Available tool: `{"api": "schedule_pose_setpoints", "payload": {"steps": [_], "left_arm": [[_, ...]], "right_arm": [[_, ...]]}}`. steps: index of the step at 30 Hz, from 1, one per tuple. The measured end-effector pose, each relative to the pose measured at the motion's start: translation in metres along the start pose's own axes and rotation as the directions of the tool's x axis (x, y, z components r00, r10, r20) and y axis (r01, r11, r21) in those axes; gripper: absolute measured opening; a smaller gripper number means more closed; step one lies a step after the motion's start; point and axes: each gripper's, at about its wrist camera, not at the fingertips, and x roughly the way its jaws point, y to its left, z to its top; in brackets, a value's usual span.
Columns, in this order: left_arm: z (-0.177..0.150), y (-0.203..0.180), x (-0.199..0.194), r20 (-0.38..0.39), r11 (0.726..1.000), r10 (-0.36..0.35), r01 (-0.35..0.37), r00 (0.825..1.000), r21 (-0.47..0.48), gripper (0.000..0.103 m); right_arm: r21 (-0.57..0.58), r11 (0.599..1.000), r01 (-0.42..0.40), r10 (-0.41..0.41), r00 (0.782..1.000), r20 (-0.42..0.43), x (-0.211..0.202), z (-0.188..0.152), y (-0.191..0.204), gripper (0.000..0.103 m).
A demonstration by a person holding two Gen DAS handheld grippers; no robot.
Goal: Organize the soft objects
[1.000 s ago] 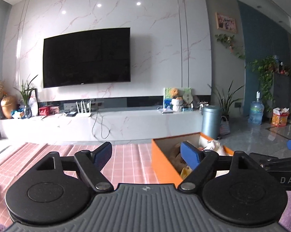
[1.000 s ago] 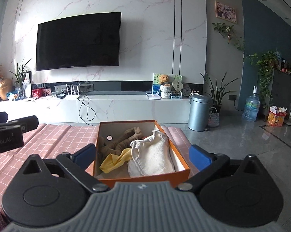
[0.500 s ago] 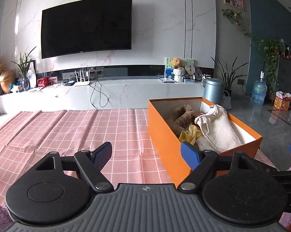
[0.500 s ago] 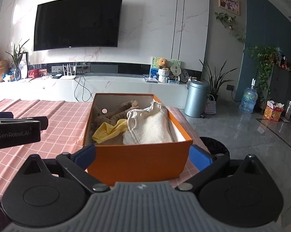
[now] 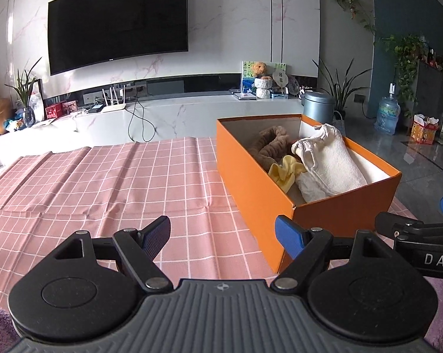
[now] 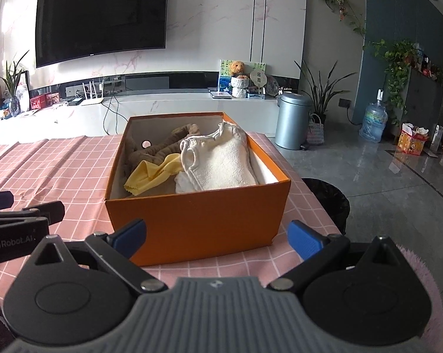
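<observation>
An orange box (image 6: 197,220) stands on the pink checked tablecloth (image 5: 103,182). Inside lie a white towel (image 6: 227,164), a yellow cloth (image 6: 153,173) and a brown plush item (image 6: 162,147). The box also shows in the left wrist view (image 5: 256,188), with the towel (image 5: 330,161), yellow cloth (image 5: 286,170) and brown plush (image 5: 268,144). My left gripper (image 5: 222,234) is open and empty, left of the box's near corner. My right gripper (image 6: 218,235) is open and empty, just in front of the box's near wall.
A black bin (image 6: 327,197) sits by the table's right edge. A fluffy pink rug (image 6: 421,267) lies at lower right. Beyond the table are a white TV bench (image 5: 177,117), a grey bin (image 6: 293,120) and a water bottle (image 6: 374,122).
Both views have tilted down, so the tabletop and the box's contents show more fully. Both grippers stay open and empty.
</observation>
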Motion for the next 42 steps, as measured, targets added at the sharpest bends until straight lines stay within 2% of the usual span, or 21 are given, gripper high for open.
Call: {"api": "schedule_pose_setpoints", "payload": {"steps": [42], "left_arm": [[0.0019, 0.0012, -0.0034, -0.01, 1.0, 0.003, -0.003, 1.0, -0.001, 0.095]], "right_arm": [[-0.012, 1.0, -0.015, 0.015, 1.0, -0.013, 0.0018, -0.0007, 0.0032, 0.1]]}}
